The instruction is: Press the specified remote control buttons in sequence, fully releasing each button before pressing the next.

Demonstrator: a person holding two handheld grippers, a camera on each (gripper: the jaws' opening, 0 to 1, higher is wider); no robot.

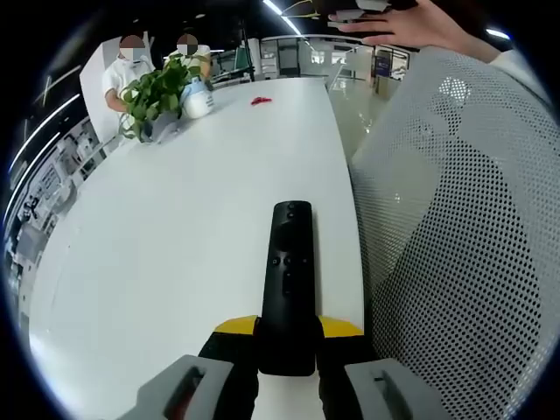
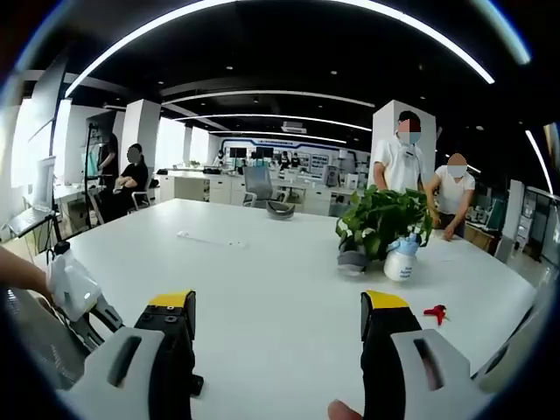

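— Left gripper [image 1: 287, 343], with its yellow-tipped black jaws, what is it doing?

— It is clamped on the near end of a long black plastic remote control [image 1: 289, 284]. The remote sticks straight out from the jaws, buttons up, over the big white table [image 1: 157, 254]. It is close to the table's right edge as the left gripper view shows it.

— And the right gripper [image 2: 278, 328]?

— Its two jaws stand wide apart with nothing between them. Bare white table shows in the gap.

— What is past the table edge by the remote?

— A white mesh chair back [image 1: 464, 236] full of little holes. A person's hand [image 1: 398, 26] is above it, at the top of that view.

— What else is on the table?

— A leafy green plant in a pot [image 2: 382, 223] stands near the far edge. A white spray bottle with a blue top [image 2: 401, 259] is just beside it. A small red thing [image 2: 435, 311] lies near them; I cannot tell what it is.

— Are there people?

— Yes. Two people in white shirts [image 2: 424, 175] stand behind the plant. Another person in dark clothes [image 2: 131, 179] sits far off at the left side of the room.
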